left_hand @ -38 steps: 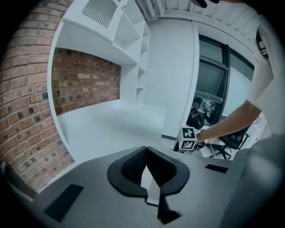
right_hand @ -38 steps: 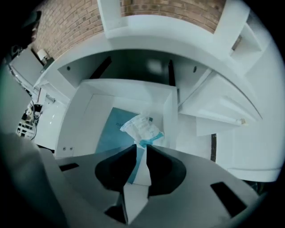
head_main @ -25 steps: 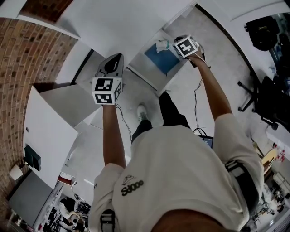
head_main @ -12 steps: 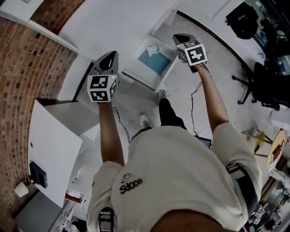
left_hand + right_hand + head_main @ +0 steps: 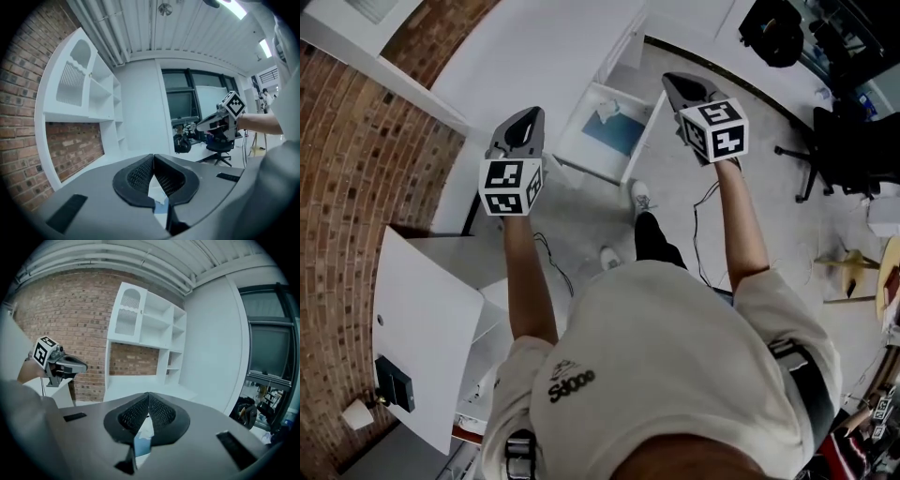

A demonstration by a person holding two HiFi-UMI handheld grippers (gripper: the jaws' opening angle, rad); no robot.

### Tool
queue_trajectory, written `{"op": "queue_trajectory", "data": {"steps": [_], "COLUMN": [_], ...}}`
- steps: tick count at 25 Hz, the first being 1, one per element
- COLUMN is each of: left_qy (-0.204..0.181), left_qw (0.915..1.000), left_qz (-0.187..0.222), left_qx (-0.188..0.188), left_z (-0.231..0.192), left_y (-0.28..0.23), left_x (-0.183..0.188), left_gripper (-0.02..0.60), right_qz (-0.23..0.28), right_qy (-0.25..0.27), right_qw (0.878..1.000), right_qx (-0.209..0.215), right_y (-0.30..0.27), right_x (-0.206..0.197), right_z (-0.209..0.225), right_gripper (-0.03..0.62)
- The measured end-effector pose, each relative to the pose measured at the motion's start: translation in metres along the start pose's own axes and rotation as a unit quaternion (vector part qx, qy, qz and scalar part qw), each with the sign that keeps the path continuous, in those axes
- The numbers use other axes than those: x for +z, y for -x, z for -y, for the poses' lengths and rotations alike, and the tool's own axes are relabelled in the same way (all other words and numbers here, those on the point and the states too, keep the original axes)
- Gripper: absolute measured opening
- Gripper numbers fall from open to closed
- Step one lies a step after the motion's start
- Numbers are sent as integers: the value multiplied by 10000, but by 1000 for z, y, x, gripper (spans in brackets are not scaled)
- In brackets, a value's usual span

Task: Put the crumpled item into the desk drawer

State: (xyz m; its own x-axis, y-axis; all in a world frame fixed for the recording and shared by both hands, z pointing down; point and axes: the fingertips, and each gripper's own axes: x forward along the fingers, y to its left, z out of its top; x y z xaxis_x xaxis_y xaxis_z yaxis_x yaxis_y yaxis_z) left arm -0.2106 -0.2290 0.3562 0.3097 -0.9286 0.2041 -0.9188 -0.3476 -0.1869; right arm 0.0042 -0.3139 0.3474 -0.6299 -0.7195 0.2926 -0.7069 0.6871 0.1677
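In the head view the white desk drawer (image 5: 630,161) stands pulled out, with a blue bottom. The crumpled white item (image 5: 606,114) lies in its far part, with nothing touching it. My left gripper (image 5: 525,118) hangs left of the drawer, its jaws shut and empty. Right of the drawer and apart from it, my right gripper (image 5: 677,84) is held up with its jaws also shut on nothing. The left gripper view shows its fingertips (image 5: 153,157) meeting, and the right gripper (image 5: 221,121) beyond. In the right gripper view the left gripper (image 5: 63,364) shows at the left.
The white desk top (image 5: 544,56) runs along a brick wall (image 5: 366,159). A white cabinet (image 5: 431,319) stands at the left. Black office chairs (image 5: 844,141) are at the right. A cable (image 5: 703,202) trails on the grey floor. White shelves (image 5: 150,333) rise above the desk.
My right gripper has drawn back from over the drawer, rightwards and up. The crumpled item stays in the drawer. The left gripper has hardly moved.
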Motion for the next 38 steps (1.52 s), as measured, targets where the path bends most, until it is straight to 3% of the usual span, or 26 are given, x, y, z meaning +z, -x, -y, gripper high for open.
{"op": "queue_trajectory", "data": {"steps": [17, 38], "left_qy": [-772, -695], "left_qw": [9956, 9966], "left_qz": [462, 340], "left_qx": [-258, -295], "left_z": [63, 76], "left_y": [70, 66], "left_x": [56, 52], "left_gripper": [18, 18], "right_qz": [800, 599], "right_qy": [579, 708], "right_qw": [9951, 9957], "right_qx": [-74, -18], "right_y": [115, 119], "right_x": [54, 35], "right_z": [-57, -53], "right_gripper": [6, 6]}}
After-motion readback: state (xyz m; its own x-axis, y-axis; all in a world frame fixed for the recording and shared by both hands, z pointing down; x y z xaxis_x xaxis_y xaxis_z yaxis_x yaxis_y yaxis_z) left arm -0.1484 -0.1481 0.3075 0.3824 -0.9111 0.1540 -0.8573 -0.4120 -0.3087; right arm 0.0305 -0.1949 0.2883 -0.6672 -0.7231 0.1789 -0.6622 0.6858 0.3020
